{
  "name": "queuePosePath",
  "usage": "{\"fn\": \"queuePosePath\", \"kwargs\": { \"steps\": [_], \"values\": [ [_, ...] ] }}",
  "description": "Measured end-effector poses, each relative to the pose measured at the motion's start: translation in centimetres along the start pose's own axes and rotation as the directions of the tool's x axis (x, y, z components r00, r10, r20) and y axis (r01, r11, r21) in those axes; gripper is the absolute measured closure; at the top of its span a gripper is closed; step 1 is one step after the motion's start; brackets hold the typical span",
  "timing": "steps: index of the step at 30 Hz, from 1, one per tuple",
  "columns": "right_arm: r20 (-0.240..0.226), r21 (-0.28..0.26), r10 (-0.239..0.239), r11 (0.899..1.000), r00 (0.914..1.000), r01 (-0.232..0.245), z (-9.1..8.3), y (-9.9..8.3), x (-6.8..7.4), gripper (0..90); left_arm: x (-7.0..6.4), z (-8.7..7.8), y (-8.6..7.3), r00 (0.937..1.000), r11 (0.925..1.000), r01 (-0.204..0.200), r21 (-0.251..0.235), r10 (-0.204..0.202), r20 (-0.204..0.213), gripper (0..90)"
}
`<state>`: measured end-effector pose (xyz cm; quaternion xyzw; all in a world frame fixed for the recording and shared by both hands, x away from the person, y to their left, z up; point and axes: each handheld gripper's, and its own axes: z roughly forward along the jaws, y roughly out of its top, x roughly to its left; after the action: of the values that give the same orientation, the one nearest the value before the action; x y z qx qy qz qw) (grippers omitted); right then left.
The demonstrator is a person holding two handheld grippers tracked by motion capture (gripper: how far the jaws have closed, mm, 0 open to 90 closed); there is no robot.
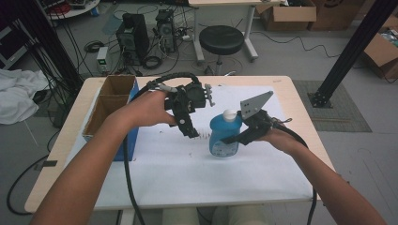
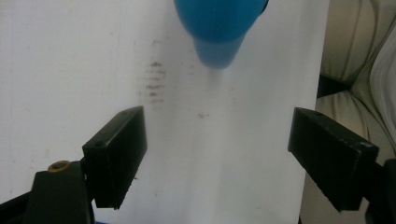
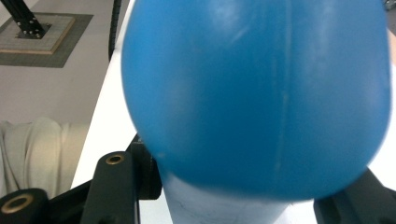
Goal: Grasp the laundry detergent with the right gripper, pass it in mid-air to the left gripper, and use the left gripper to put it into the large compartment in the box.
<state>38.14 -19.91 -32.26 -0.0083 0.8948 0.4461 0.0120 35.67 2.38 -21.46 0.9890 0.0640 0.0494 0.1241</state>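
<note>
High view: blue plastic bottle with a white screw cap (image 1: 225, 132) stands upright at frame centre, on the white paper sheet (image 1: 187, 173) covering the light wooden table (image 1: 61, 154). Right gripper (image 1: 233, 139) comes in from the right, its jaws at the bottle's lower body, looks clamped on it, grey three-cornered plate up top. Left gripper (image 1: 193, 132) hangs just left of the bottle, jaws pointing down at the sheet, near the bottle but apart from it. Open brown cardboard box with a blue side (image 1: 110, 112) sits at left of the table, well apart from the bottle. Black round stool (image 1: 221, 40) on the floor beyond, upper centre.

Left gripper view: both black jaws stand wide apart at the bottom corners, nothing between them, just white sheet with faint brown smudges (image 2: 154, 81). The bottle shows at top centre of the frame, ahead of the jaws, not touched.

Right gripper view: the bottle's blue body bulks across the frame, blurred. Black jaw parts at bottom left and bottom right sit tight against its sides, so closed around it, holding.

Step, judged: right gripper steadies the bottle upright while the left one lines up for it, probably for the cap, or to take the bottle over; can't tell which. Next move would call for lifting the left gripper's wide jaws to cap level, centring them around the cap and closing, while the right grip stays firm so the bottle doesn't tip or spin.
</note>
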Motion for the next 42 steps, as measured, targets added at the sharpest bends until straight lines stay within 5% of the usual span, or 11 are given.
{"fn": "queuePosePath", "kwargs": {
  "steps": [20, 42],
  "values": [
    [-0.076, 0.009, -0.036, 0.999, 0.9965, 0.037, 4.1, 2.4, 0.5, 44.6, -0.3, -1.1, 2.0, 0.9994, 0.9995, -0.031, 0.011, 0.03, 0.018, 20.2],
    [-0.082, 0.007, -0.049, 0.999, 0.9954, 0.049, 4.5, 3.2, 0.7, 44.6, -0.4, 1.0, 3.4, 0.9974, 0.9982, -0.047, 0.037, 0.045, 0.057, 20.0]
  ]
}}
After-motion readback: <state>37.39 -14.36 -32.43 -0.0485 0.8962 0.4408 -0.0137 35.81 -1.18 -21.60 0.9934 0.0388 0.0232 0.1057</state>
